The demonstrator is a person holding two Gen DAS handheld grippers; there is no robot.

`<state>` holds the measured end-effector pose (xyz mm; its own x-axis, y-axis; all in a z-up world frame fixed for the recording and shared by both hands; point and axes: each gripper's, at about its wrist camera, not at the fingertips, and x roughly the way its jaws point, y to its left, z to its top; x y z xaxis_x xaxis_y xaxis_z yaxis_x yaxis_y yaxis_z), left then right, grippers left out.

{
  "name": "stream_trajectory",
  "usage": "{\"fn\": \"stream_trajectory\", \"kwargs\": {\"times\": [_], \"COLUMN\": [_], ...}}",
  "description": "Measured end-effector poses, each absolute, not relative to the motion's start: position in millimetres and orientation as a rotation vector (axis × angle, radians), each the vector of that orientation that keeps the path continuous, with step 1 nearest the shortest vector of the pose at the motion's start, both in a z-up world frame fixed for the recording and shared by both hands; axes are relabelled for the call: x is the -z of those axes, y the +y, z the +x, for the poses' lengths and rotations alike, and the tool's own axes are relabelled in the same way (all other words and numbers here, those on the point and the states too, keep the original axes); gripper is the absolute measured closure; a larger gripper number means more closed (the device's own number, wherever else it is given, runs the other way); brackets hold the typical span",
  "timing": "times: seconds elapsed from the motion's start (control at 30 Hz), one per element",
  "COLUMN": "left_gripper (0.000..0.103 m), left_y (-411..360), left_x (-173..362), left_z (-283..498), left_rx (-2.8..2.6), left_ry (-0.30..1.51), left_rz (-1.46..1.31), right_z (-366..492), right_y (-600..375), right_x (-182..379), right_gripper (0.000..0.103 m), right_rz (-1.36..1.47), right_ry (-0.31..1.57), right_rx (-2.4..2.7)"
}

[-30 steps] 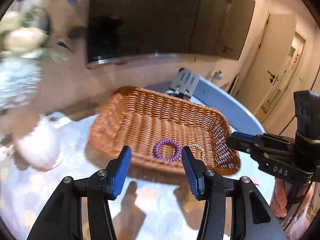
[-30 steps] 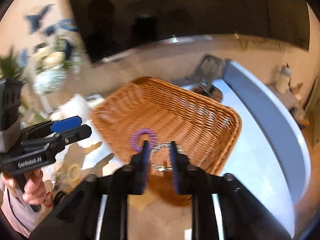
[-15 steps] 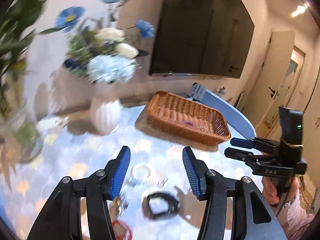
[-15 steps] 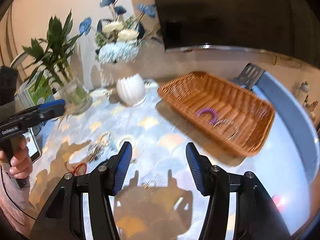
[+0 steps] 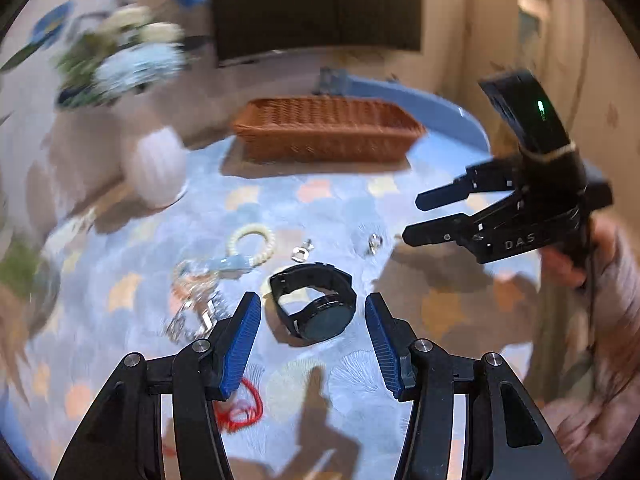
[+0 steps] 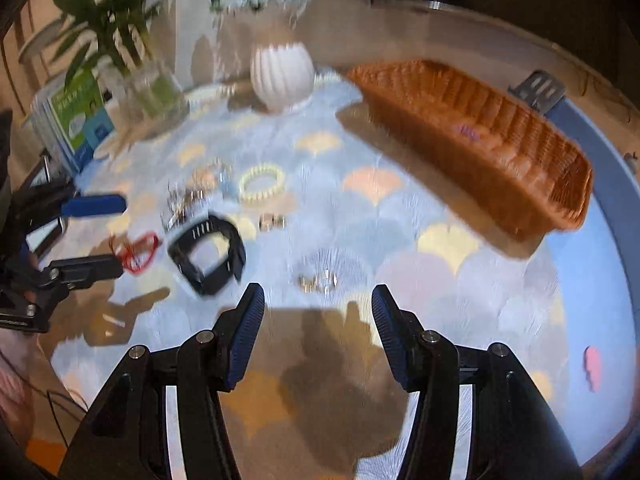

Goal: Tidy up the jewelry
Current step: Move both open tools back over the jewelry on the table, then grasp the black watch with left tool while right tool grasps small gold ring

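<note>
My left gripper [image 5: 313, 338] is open and empty, low over a black watch [image 5: 316, 304] that lies just ahead between its fingers. A cream bead bracelet [image 5: 251, 240], a silver chain pile [image 5: 196, 300], a red cord [image 5: 240, 404] and small silver pieces [image 5: 374, 242] lie on the blue patterned tablecloth [image 5: 320, 208]. The wicker basket [image 5: 326, 128] stands at the back; a purple hair tie [image 6: 466, 131] shows inside it. My right gripper [image 6: 318, 330] is open and empty above a small silver piece [image 6: 318, 280]. It also shows in the left wrist view [image 5: 412, 218].
A white ribbed vase [image 6: 282, 72] with blue and white flowers stands at the back. A glass vase with green plants [image 6: 148, 92] and a green box [image 6: 76, 120] stand at the left. The blue table rim [image 6: 600, 200] curves behind the basket.
Both grippers have pulled back from the basket and dropped toward the loose jewelry. The right gripper opened after leaving a silver bracelet in the basket.
</note>
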<state>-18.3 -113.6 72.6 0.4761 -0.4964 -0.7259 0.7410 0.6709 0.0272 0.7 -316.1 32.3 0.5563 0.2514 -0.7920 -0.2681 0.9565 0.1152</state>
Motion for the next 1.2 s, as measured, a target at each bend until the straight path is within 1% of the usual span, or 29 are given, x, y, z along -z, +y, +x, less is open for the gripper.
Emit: {"fn": "stream_trajectory", "kwargs": {"times": [0.13, 0.23, 0.37, 0.43, 0.53, 0.73, 1.03, 1.07, 1.1, 1.13, 1.17, 1.2], "left_gripper": [0.047, 0.047, 0.047, 0.047, 0.047, 0.047, 0.048, 0.049, 0.060, 0.070, 0.085, 0.086], "left_y": [-133, -142, -148, -147, -143, -133, -138, -137, -136, -136, -136, -135], "left_x": [-60, -51, -40, -36, -35, -36, -19, -19, -19, -18, -17, -17], "left_z": [-8, 2, 8, 6, 1, -1, 6, 6, 6, 7, 8, 9], "left_rx": [0.854, 0.892, 0.956, 0.966, 0.964, 1.021, 0.922, 0.907, 0.886, 0.876, 0.852, 0.838], "left_ry": [0.771, 0.793, 0.841, 0.854, 0.857, 0.909, 0.968, 0.966, 0.968, 0.977, 0.987, 0.993], "left_rz": [0.435, 0.459, 0.448, 0.453, 0.456, 0.373, 0.324, 0.313, 0.298, 0.289, 0.287, 0.287], "right_z": [-3, -3, 9, 16, 25, 40, 26, 24, 24, 24, 24, 24], "right_y": [-316, -311, -305, -302, -296, -282, -269, -268, -269, -270, -270, -271], "right_x": [-16, -10, -3, 1, 0, 1, 3, 3, 3, 3, 3, 2], "right_gripper": [0.045, 0.050, 0.058, 0.059, 0.059, 0.059, 0.059, 0.060, 0.062, 0.069, 0.081, 0.082], "right_rz": [-0.029, -0.041, -0.010, -0.007, -0.012, -0.057, -0.146, -0.143, -0.134, -0.129, -0.132, -0.135], "right_ry": [0.970, 0.980, 1.008, 1.006, 0.991, 0.941, 0.909, 0.901, 0.897, 0.894, 0.891, 0.886], "right_rx": [-0.324, -0.343, -0.377, -0.372, -0.360, -0.307, -0.222, -0.212, -0.202, -0.183, -0.167, -0.146]}}
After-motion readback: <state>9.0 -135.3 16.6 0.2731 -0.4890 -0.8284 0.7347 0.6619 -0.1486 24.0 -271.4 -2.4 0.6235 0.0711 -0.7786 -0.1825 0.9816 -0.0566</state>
